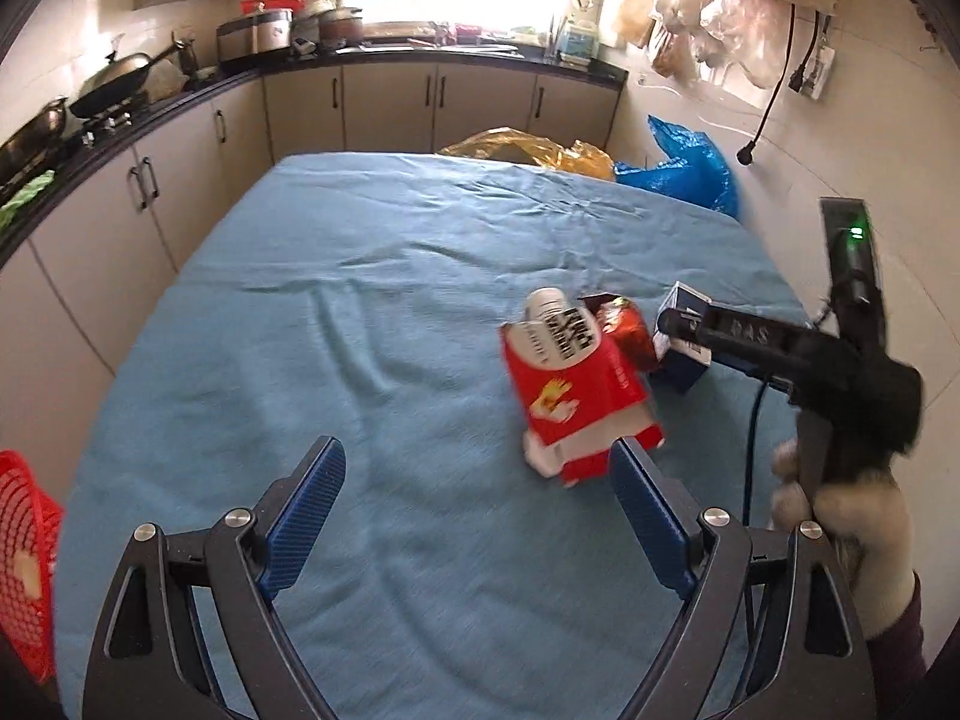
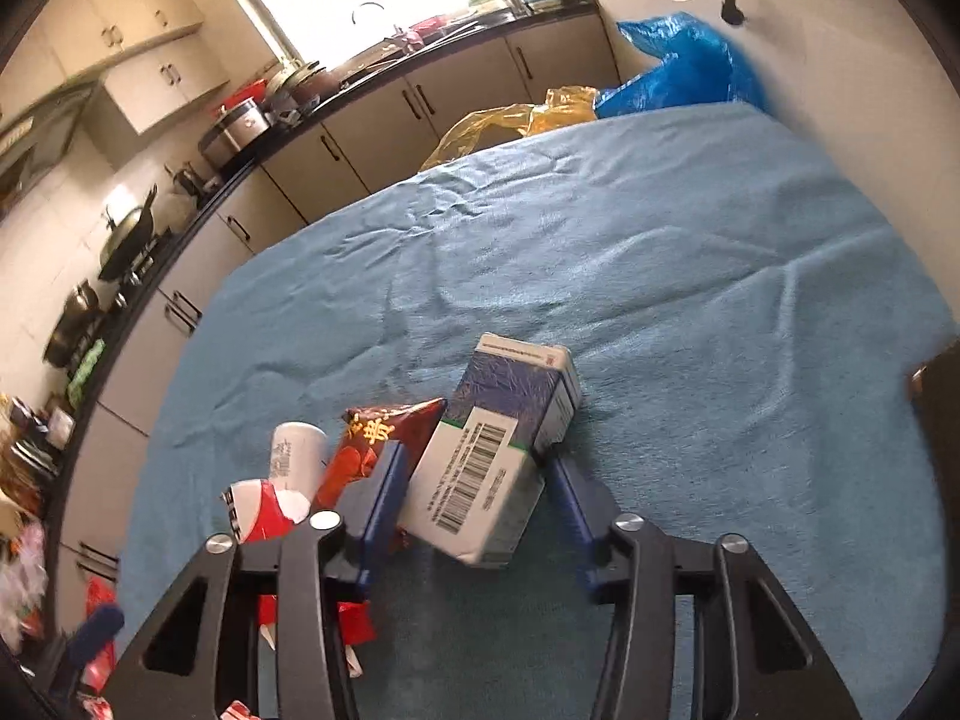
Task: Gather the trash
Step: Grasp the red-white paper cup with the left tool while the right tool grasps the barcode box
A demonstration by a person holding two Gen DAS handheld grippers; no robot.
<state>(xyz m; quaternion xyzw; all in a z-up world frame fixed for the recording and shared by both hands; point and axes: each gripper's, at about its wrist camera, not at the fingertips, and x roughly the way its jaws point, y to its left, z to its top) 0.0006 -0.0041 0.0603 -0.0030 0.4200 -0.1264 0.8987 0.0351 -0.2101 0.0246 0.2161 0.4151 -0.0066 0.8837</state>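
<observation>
Near the right edge of the blue-covered table, the carton lies with its long axis running away from the right gripper, whose jaws bracket its near end, the pads seemingly touching. The left gripper gapes empty, nearer the red packet.

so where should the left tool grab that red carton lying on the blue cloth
Across the red carton's two long flat sides, near its closest end, coming from the near table edge. It lies flat with its length running away from the left tool, whose open jaws look wide enough to straddle it.
</observation>
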